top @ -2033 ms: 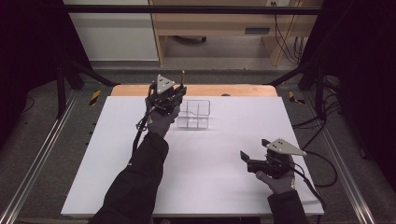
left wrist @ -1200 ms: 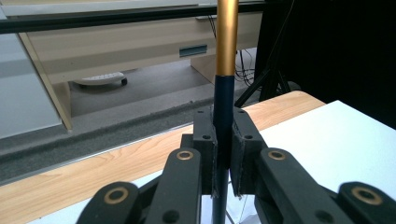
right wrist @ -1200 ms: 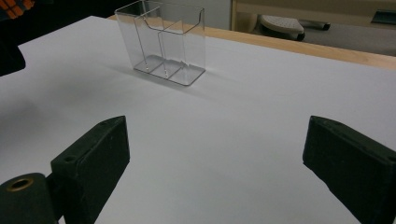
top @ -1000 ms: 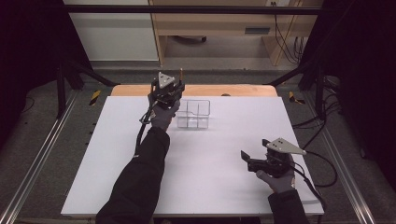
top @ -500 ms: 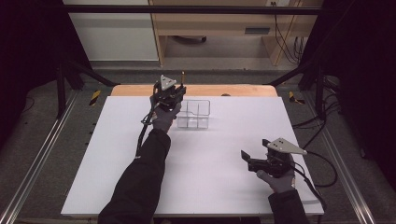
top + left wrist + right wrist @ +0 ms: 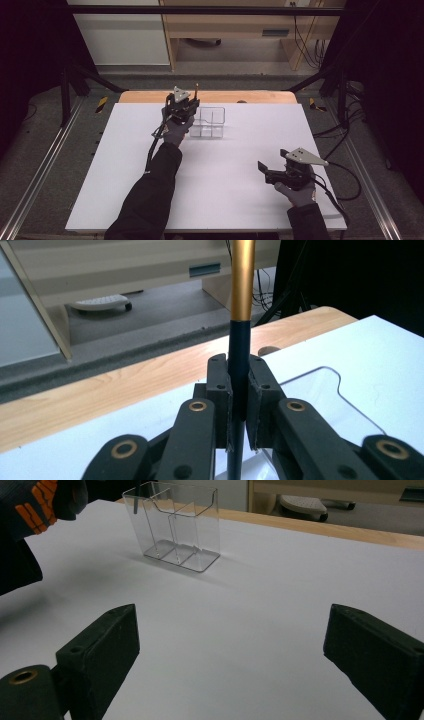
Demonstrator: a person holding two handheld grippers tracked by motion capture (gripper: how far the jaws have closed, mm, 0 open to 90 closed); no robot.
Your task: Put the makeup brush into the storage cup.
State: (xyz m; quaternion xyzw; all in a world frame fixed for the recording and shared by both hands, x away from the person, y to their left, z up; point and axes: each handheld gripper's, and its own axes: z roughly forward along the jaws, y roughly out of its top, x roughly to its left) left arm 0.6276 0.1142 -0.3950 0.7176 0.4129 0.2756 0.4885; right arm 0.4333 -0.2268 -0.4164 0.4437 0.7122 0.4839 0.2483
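Observation:
A clear plastic holder (image 6: pixel 208 122) with divided compartments stands upright at the back middle of the white sheet (image 6: pixel 225 165). My left gripper (image 6: pixel 189 106) hovers at the holder's left end, shut on a black and gold pen (image 6: pixel 240 315) held upright, gold end up. In the left gripper view the pads (image 6: pixel 220 385) clamp the pen's black barrel, with the holder's rim (image 6: pixel 320 390) just beyond to the right. The right gripper view shows the holder (image 6: pixel 175 525) far ahead, a dark pen end (image 6: pixel 134 502) at its left rim. My right gripper (image 6: pixel 262 170) rests open at the front right, nothing between its jaws.
The white sheet covers a wooden table whose bare edge (image 6: pixel 225 96) runs along the back. Metal rails (image 6: pixel 45 165) flank both sides. A cable (image 6: pixel 345 180) trails from the right gripper. A wooden desk (image 6: pixel 240 25) stands beyond the table.
My left gripper with the pen has edged slightly right and down, closer to the holder's left end. The right gripper has stayed where it was, still open.

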